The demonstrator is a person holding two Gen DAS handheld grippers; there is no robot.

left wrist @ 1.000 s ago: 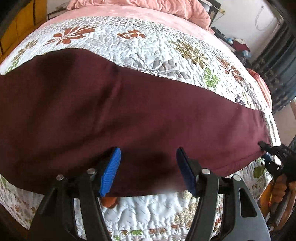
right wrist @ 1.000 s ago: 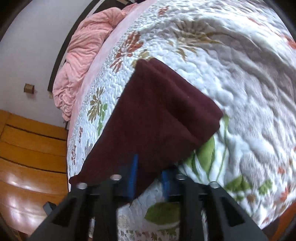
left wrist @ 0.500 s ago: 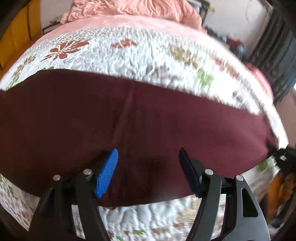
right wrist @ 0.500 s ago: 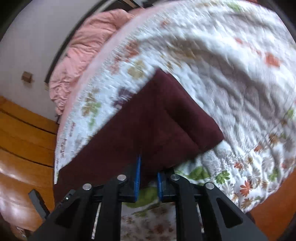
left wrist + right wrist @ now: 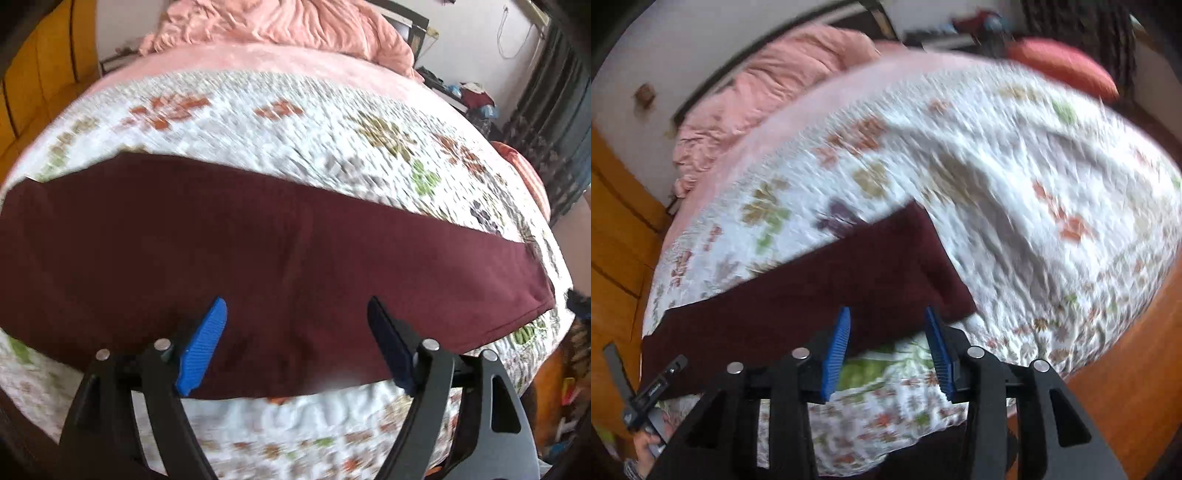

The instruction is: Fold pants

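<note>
The dark maroon pants (image 5: pixel 258 258) lie flat as one long strip across the near part of the floral quilt (image 5: pixel 314 125). They also show in the right wrist view (image 5: pixel 812 291), with the leg end at the right. My left gripper (image 5: pixel 295 332) is open and empty, its blue pads over the pants' near edge at mid-length. My right gripper (image 5: pixel 886 332) is open and empty, just in front of the leg end, holding nothing. The left gripper's body shows at the lower left of the right wrist view (image 5: pixel 653 391).
A pink blanket (image 5: pixel 277 26) is bunched at the head of the bed. An orange-red cushion (image 5: pixel 1067 62) lies at the far right edge. A wooden wardrobe (image 5: pixel 613 258) stands at the left. The wood floor (image 5: pixel 1137 350) lies right of the bed.
My right gripper has opened, let go of the pants' leg end, and pulled back. My left gripper has drawn back a little and stays open. The pants lie flat.
</note>
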